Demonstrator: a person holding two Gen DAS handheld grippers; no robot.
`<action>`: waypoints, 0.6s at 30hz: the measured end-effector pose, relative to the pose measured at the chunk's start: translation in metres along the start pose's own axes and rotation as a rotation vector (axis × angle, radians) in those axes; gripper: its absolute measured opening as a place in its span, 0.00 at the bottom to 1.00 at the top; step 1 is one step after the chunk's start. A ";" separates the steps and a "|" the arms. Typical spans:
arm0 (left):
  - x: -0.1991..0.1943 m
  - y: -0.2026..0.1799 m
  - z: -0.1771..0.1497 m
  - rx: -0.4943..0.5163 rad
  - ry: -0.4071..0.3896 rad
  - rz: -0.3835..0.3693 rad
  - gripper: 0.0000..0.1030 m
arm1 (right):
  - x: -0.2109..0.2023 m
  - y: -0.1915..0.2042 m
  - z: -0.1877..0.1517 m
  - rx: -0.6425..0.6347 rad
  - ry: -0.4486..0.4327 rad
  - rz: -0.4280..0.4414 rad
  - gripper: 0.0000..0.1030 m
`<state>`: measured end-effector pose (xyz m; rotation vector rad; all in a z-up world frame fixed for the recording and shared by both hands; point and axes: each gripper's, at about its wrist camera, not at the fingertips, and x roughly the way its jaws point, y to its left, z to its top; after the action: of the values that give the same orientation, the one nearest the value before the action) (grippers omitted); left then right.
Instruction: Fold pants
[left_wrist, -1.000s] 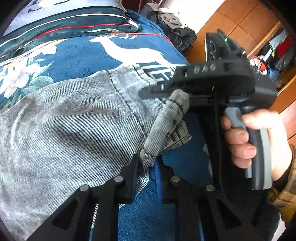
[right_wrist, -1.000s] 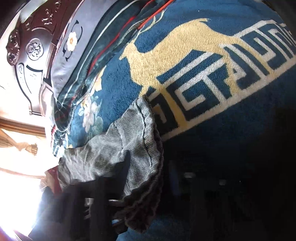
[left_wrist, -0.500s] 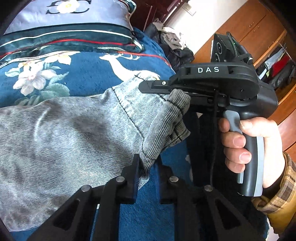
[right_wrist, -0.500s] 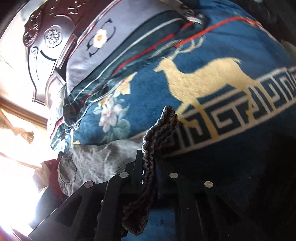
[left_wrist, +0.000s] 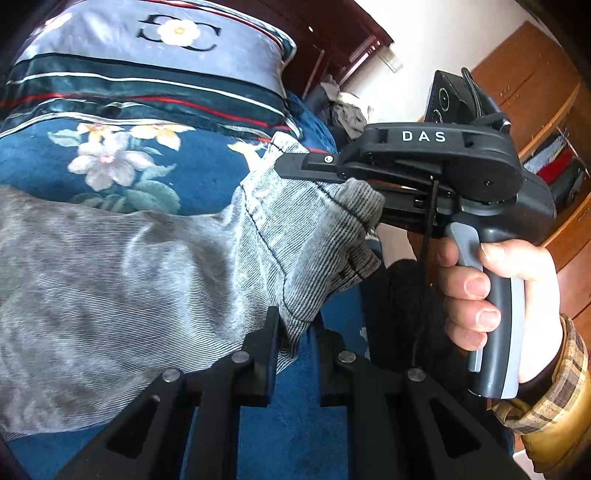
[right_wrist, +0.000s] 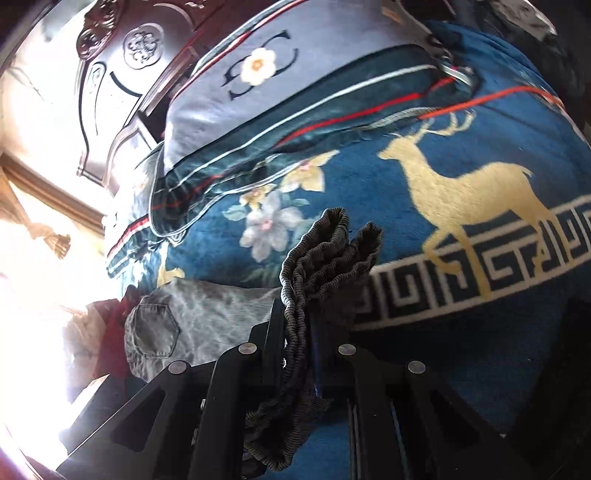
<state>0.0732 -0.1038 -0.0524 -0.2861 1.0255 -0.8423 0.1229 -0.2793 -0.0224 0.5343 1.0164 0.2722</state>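
Grey ribbed pants (left_wrist: 122, 280) lie across the left of my left wrist view, spread over a blue plush blanket (left_wrist: 207, 177) on the bed. Above them sits a striped pillow (left_wrist: 147, 66) with a flower emblem. Moving right, the elastic waistband rises off the blanket. My left claw (left_wrist: 293, 349) is nearly closed and pinches the lower edge of that waistband between its black fingers (left_wrist: 266, 354). Further right, my right claw (left_wrist: 314, 170) bites the upper corner of the same waistband, so the band hangs stretched between the two claws. A hand (left_wrist: 487, 295) in a plaid cuff grips the handle of that right claw at the far right, with wooden cupboards (left_wrist: 524, 88) behind.

From the right wrist view, a carved dark headboard (right_wrist: 122, 74) and bright window glare fill the left. The pants (right_wrist: 192, 317), with a back pocket showing, trail away to the lower left. At centre my right claw (right_wrist: 299, 339) is clamped tight on the bunched waistband, which sticks up between its fingers. To the right, a gold deer (right_wrist: 469, 192) and a key-pattern border decorate the blanket (right_wrist: 461, 332).
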 end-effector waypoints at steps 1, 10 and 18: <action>-0.007 0.003 -0.002 -0.012 -0.011 -0.001 0.16 | 0.003 0.008 0.000 -0.012 0.003 0.001 0.11; -0.054 0.046 -0.016 -0.161 -0.115 0.000 0.15 | 0.040 0.075 0.000 -0.129 0.053 0.016 0.11; -0.083 0.087 -0.037 -0.297 -0.179 0.039 0.15 | 0.096 0.137 -0.011 -0.247 0.141 0.025 0.11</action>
<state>0.0636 0.0208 -0.0690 -0.5814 0.9836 -0.6162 0.1661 -0.1174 -0.0227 0.3071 1.0949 0.4564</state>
